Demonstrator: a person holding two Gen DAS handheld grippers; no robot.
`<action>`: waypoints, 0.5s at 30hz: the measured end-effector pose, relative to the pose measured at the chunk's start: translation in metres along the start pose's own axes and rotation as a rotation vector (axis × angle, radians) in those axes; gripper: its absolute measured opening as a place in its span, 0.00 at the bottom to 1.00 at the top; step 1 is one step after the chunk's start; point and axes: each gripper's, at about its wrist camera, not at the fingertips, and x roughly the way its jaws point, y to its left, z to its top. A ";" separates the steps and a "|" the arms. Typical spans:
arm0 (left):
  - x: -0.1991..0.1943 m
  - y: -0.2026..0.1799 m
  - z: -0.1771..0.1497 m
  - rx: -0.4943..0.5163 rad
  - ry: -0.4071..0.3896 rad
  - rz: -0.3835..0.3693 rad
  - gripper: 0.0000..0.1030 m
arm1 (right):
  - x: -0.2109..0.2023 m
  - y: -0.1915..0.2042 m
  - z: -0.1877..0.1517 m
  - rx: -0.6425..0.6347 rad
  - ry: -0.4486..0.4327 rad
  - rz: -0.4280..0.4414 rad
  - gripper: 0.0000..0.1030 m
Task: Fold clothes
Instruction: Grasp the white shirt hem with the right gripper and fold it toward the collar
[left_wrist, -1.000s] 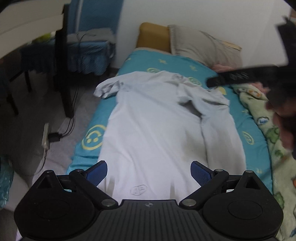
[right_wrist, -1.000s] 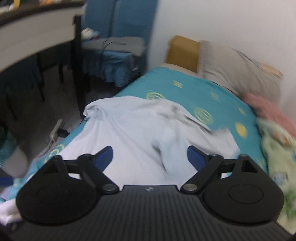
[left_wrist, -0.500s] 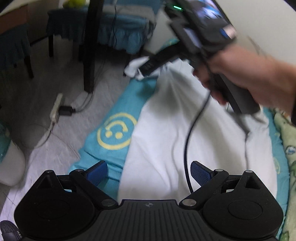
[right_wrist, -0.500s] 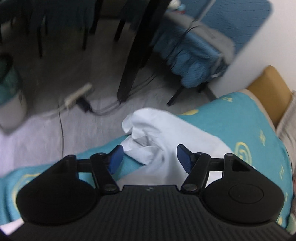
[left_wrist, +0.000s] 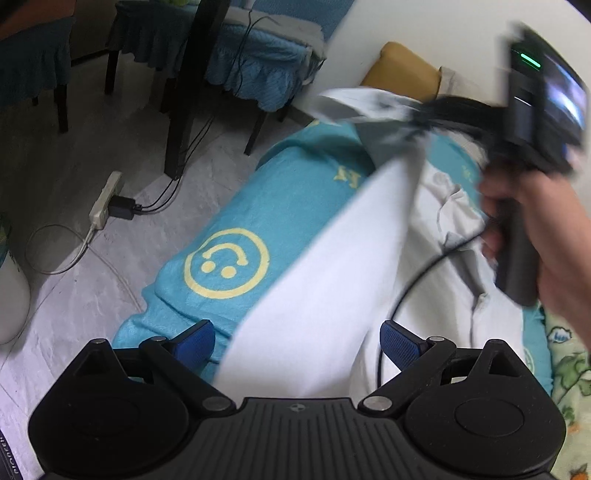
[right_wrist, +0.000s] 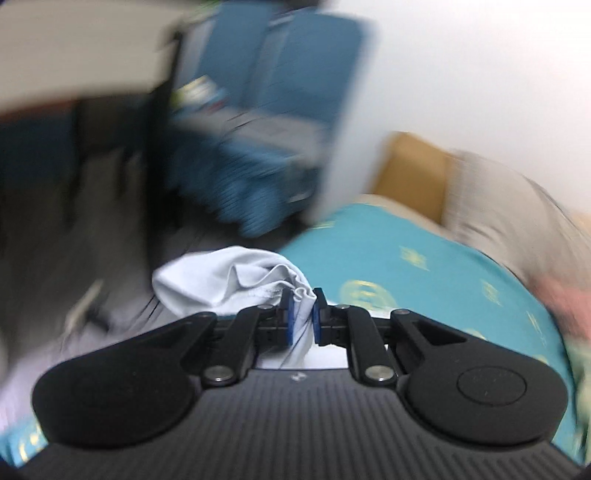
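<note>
The right hand-held gripper has clamped and lifted the white shirt's bunched sleeve.

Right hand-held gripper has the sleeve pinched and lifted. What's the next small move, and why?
Probably carry the sleeve across and lay it on the shirt's body. The right hand-held gripper is shut on bunched fabric, held above the bed; the left hand-held gripper is open and idle.

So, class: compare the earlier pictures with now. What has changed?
The right tool closed on the white shirt sleeve and lifted it off the bed, pulling it across. The left tool stayed open, holding nothing.
</note>
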 end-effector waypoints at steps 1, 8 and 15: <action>-0.002 -0.003 -0.001 0.009 -0.007 -0.006 0.94 | -0.011 -0.016 -0.005 0.069 -0.005 -0.040 0.12; -0.008 -0.034 -0.017 0.162 -0.046 -0.037 0.94 | -0.043 -0.121 -0.091 0.411 0.141 -0.199 0.15; -0.001 -0.048 -0.026 0.208 -0.012 -0.030 0.94 | -0.074 -0.148 -0.140 0.400 0.168 -0.155 0.82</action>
